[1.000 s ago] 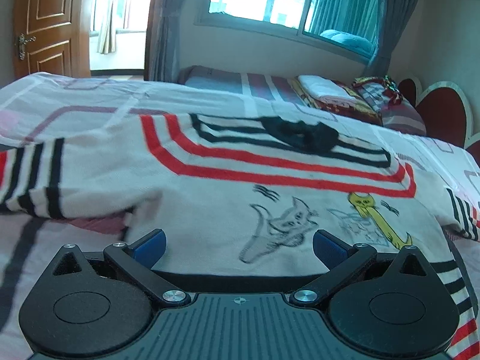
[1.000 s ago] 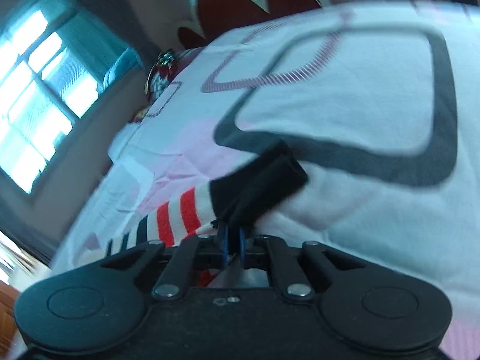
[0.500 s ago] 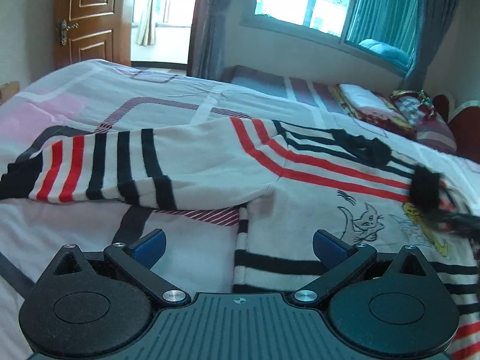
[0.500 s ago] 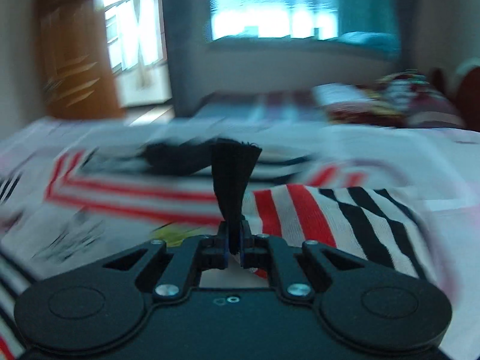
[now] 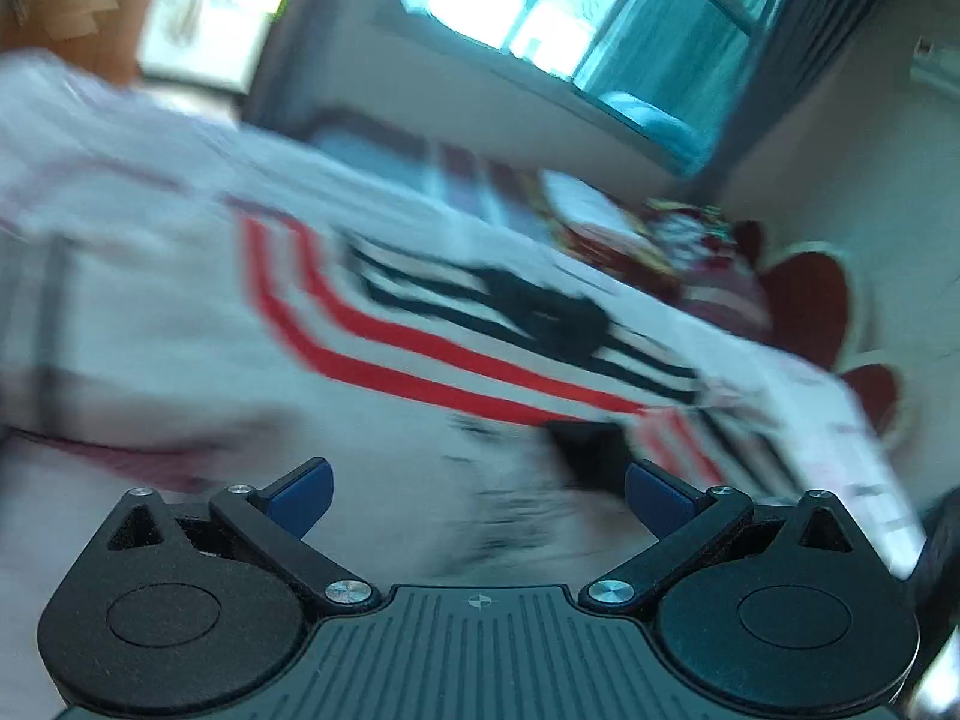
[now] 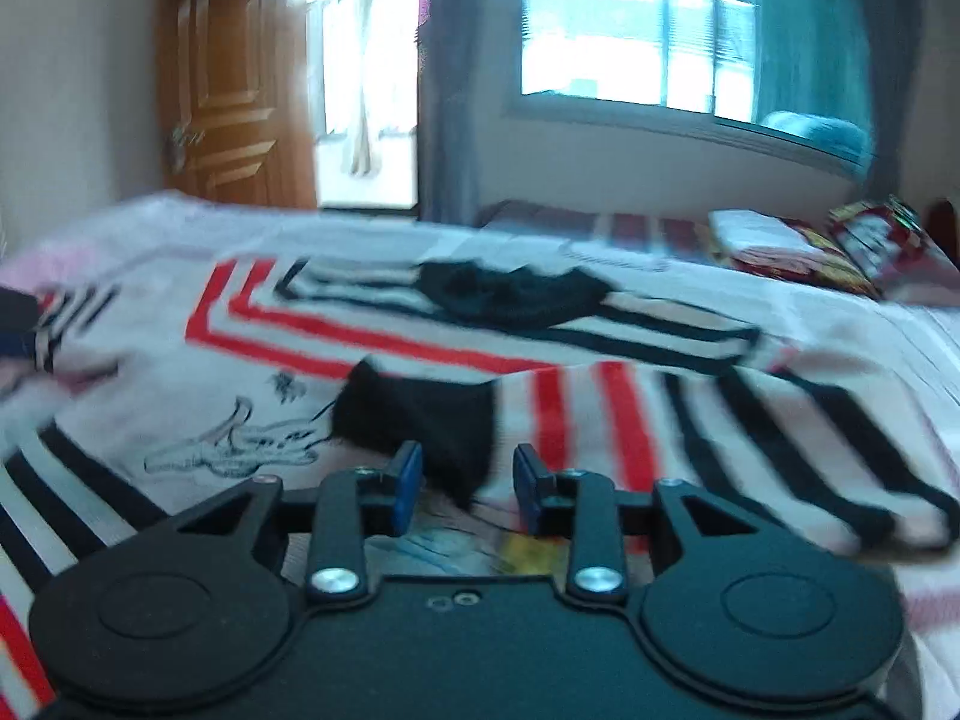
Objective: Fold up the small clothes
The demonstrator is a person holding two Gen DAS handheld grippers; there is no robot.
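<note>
Now, line by line:
Sweater [image 6: 312,372]: white child's top with red and black stripes and cat drawings, spread flat on the bed [image 6: 888,330], chest side up.
Collar [image 6: 510,294]: black, at the far end of the sweater, toward the window [image 6: 660,36].
Folded sleeve [image 6: 690,426]: striped red, black and white, lying across the sweater's body, its black cuff [image 6: 420,414] resting just ahead of the right gripper.
Right gripper [image 6: 465,483]: its jaws have just been opening; the blue pads stand apart on either side of the cuff's near corner and do not press on it.
Left gripper [image 5: 477,492]: jaws spread wide, nothing pinched; it hovers over the sweater's lower front, the view heavily blurred.
Other sleeve: a striped end shows at the left edge of the right wrist view, partly cut off.
Beyond the bed: wooden door [image 6: 234,90], grey curtain [image 6: 447,78], folded bedding [image 6: 798,246] near the headboard.
</note>
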